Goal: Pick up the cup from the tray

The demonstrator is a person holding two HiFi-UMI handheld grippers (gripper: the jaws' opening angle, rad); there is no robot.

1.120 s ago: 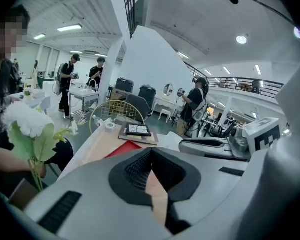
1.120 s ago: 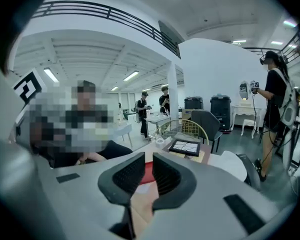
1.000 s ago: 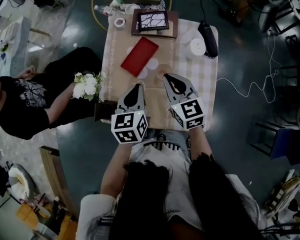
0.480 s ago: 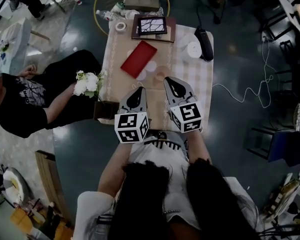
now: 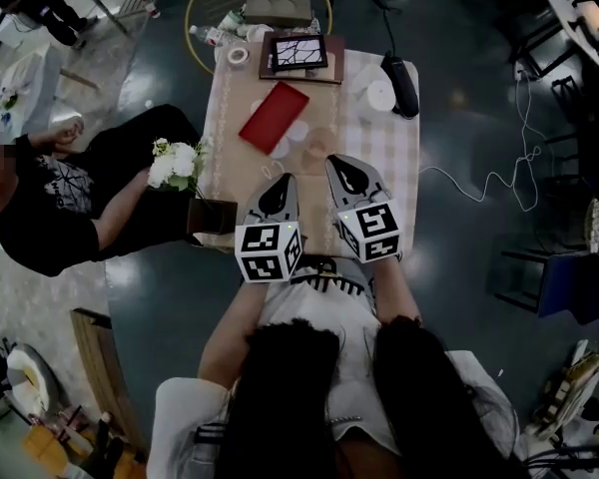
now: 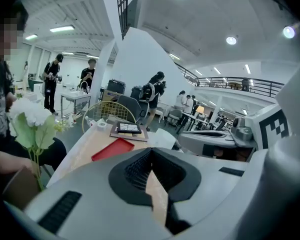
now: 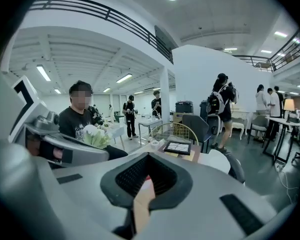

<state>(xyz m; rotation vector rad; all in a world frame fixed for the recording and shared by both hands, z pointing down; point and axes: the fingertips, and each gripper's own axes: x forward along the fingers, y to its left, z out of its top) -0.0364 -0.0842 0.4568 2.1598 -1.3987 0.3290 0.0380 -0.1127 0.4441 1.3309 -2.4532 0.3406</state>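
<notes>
L gripper [image 5: 281,180] & R gripper [image 5: 336,163] were shut, empty, near tray [image 5: 273,116]. I judged risk: unopened jaws shoving cup (unclear to me).

The left gripper [image 5: 278,186] and the right gripper [image 5: 341,165] sit side by side at the centre of the head view, noses pointing toward the top of the frame. Each has its jaws closed tip to tip on nothing. The bare forearms [image 5: 232,319] run down toward the lower frame.

The tray [image 5: 275,118] is red. The tablecloth [image 5: 384,163] is beige, with checks on its right part. The flowers [image 5: 174,165] are white. The cup [image 5: 322,141] seems pale peach.
</notes>
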